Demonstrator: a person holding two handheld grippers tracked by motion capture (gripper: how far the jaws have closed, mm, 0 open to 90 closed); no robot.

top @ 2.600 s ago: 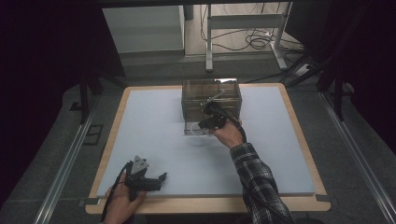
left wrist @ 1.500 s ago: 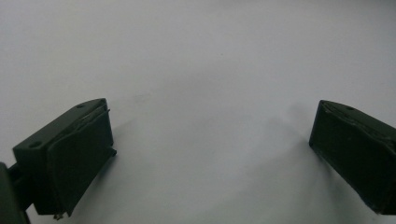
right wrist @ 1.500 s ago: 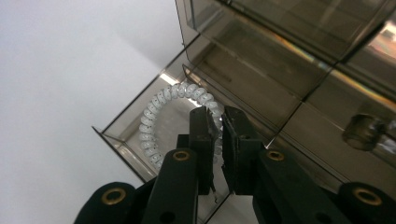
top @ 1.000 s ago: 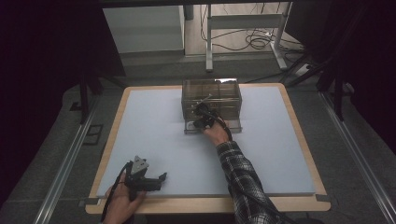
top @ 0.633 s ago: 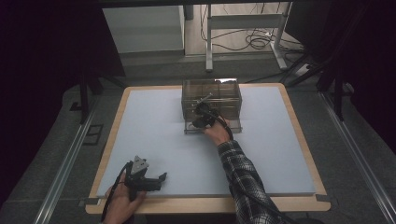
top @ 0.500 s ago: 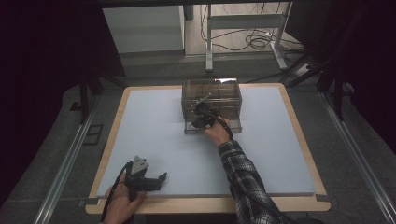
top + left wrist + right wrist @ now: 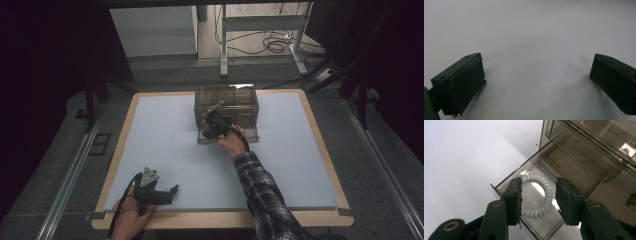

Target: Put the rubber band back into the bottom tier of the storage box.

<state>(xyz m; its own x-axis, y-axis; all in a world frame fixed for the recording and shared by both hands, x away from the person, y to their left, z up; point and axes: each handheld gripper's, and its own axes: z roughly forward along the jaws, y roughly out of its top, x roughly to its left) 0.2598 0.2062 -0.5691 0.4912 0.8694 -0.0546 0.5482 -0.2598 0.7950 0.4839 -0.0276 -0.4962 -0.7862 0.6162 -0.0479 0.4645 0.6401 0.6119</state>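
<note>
1. Reaching across the pale table from the near edge, right arm in a plaid sleeve, right gripper held at the front of a smoky clear drawer box near the table's far middle.
2. Hovering over the pulled-out bottom drawer in the right gripper view, right gripper with jaws partly spread, a clear gap between the two black pads, pinching nothing.
3. Lying flat on the drawer floor, a white spiral hair tie, ring-shaped, in the corner compartment nearest the drawer's front edge; seen between and just beyond the two jaws, one side hidden behind the left-hand jaw; contact with either pad impossible to tell.
4. Standing behind that compartment, a low divider and further empty-looking sections of the same drawer, then the box's upper tiers above.
5. Resting low at the near left corner of the table, left gripper gripped by the left hand, well apart from the box.
6. Spread wide in the left gripper view, left gripper with jaws far apart over bare table surface, holding nothing.
</note>
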